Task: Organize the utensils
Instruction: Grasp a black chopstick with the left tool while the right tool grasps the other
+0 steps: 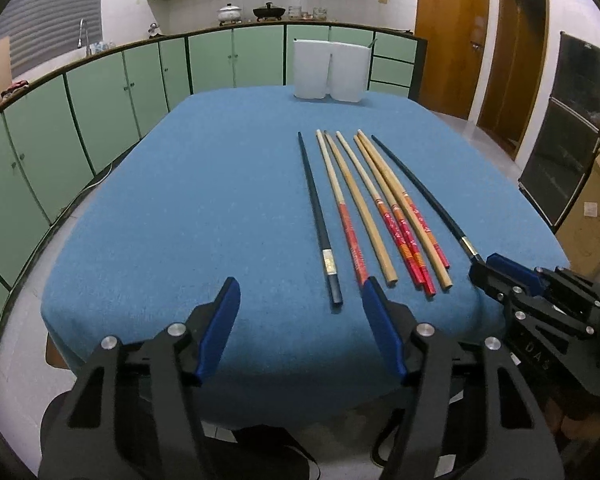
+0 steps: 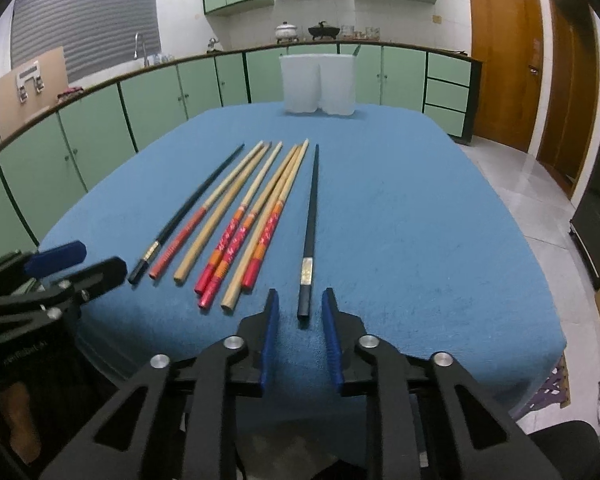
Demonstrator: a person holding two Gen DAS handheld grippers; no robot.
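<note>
While both claws hover at the near edge of the table (image 1: pixel 180 200), only faint writing shows: pale letters reading roughly "DAS" on the right claw's black body in the left wrist view, and a smeared line on the left claw's body in the right wrist view, too blurred to read. The left claw (image 1: pixel 300 292) is spread wide, gripping nothing, its blue pads apart over the blue cloth. The right claw (image 2: pixel 300 300) is released too, pads straddling the butt of the rightmost black chopstick (image 2: pixel 310 232) without touching it. Beside it lie the wooden and red-handled chopsticks (image 2: pixel 256 216) in a loose fan, their red printing illegible, then another black chopstick (image 2: pixel 188 212) with a metallic band. Two white holders (image 2: pixel 318 84) stand at the far edge.
</note>
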